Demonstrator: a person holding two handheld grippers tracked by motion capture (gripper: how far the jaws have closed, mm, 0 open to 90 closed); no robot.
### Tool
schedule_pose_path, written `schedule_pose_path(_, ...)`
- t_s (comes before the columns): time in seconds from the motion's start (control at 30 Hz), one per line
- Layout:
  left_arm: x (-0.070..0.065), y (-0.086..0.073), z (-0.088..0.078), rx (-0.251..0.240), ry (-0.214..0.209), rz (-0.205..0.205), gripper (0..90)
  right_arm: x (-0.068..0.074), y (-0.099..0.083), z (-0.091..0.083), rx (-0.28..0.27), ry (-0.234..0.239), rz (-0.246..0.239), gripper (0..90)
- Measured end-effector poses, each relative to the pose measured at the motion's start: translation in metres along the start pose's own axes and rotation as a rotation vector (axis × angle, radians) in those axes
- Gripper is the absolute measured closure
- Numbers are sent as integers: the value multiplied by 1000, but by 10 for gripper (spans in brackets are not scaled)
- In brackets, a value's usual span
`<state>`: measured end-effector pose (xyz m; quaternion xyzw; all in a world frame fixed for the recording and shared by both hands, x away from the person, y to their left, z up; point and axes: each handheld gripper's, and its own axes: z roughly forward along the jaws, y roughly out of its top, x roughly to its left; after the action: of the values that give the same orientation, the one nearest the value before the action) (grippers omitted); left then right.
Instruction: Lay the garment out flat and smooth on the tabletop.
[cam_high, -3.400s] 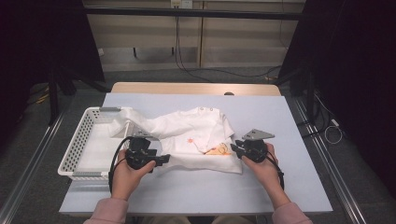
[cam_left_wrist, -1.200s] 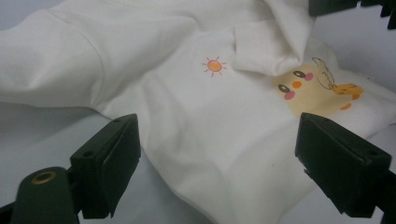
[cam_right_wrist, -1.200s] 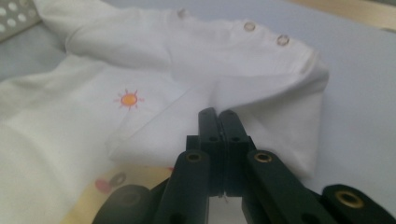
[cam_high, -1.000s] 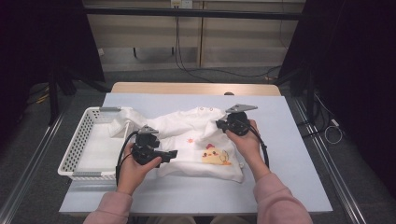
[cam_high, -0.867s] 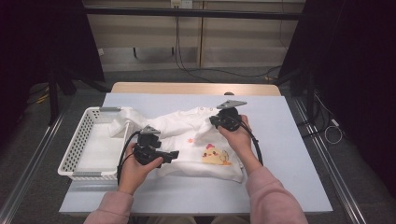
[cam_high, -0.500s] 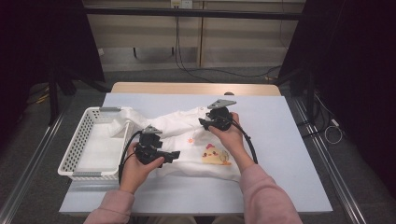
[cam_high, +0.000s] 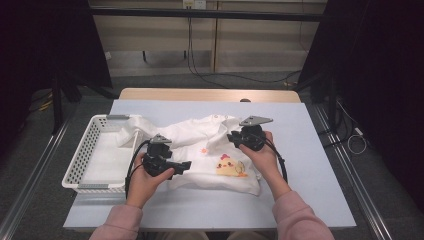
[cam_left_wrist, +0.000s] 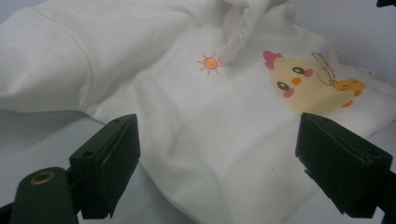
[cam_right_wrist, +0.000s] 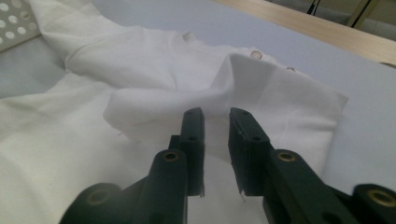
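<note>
A white child's garment (cam_high: 210, 150) with a yellow chick print (cam_high: 231, 165) and a small orange sun lies rumpled on the pale blue table (cam_high: 310, 165), one part reaching into the basket. My left gripper (cam_high: 184, 165) hovers over its near left side, jaws wide open and empty; the left gripper view shows the garment (cam_left_wrist: 187, 116) between the left gripper (cam_left_wrist: 217, 119) jaws. My right gripper (cam_high: 233, 137) sits at the garment's upper right. Its jaws (cam_right_wrist: 215, 112) stand a narrow gap apart, just short of a puffy folded-over flap (cam_right_wrist: 261, 88) with snap buttons.
A white perforated basket (cam_high: 82, 155) stands at the table's left side, with the garment's far left part draped into it. Its rim also appears (cam_right_wrist: 14, 23) in the right gripper view. A wooden strip runs along the table's far edge (cam_high: 210, 94).
The right gripper carried the garment's right edge up and left over the cloth, then drew back slightly right and nearer. The left gripper stayed almost still.
</note>
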<state>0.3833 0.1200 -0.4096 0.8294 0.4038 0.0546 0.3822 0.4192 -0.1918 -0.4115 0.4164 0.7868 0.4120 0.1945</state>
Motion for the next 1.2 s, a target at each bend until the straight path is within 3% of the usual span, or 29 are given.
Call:
schedule_pose_path(0.03,0,0,0,-15,-4,-7,140,1,-2,2,7,6,1,876)
schedule_pose_path(0.13,0,0,0,-15,-4,-5,139,6,-5,11,39,22,-14,900)
schedule_pose_path(0.3,-2,2,4,-11,-7,10,139,15,3,30,5,-1,-12,900)
schedule_pose_path(0.37,-2,2,5,-11,-9,8,139,19,9,38,13,22,-15,900)
schedule_pose_path(0.47,-5,3,7,-38,-16,-31,139,25,14,50,20,26,-21,891)
schedule_pose_path(0.53,-4,3,8,-32,-20,-31,139,28,16,56,31,37,-24,859)
schedule_pose_path(0.57,-2,3,7,-5,-22,6,139,29,15,59,40,42,-28,837)
schedule_pose_path(0.63,-2,3,7,-6,-20,4,139,32,13,63,55,59,-41,810)
schedule_pose_path(0.73,-2,3,7,-3,-15,6,139,33,10,66,92,43,-44,747)
schedule_pose_path(0.8,-2,3,7,0,-15,6,139,31,8,66,88,31,-34,725)
schedule_pose_path(0.87,-4,2,8,-22,-20,-31,139,28,8,65,91,23,-13,730)
schedule_pose_path(0.93,-2,2,6,-3,-12,5,139,25,7,65,105,-3,7,731)
schedule_pose_path(0.97,-4,2,7,-29,-19,-30,139,23,6,66,107,-9,-7,731)
schedule_pose_path(1.03,-3,2,7,-29,-16,-34,139,23,4,70,136,-42,-17,731)
schedule_pose_path(1.13,-3,2,8,-31,-16,-33,139,22,-1,75,144,-54,10,699)
schedule_pose_path(1.17,-1,2,7,-5,-13,5,139,21,-1,76,135,-52,17,706)
schedule_pose_path(1.2,-2,2,7,-6,-16,1,139,21,-1,77,132,-48,19,716)
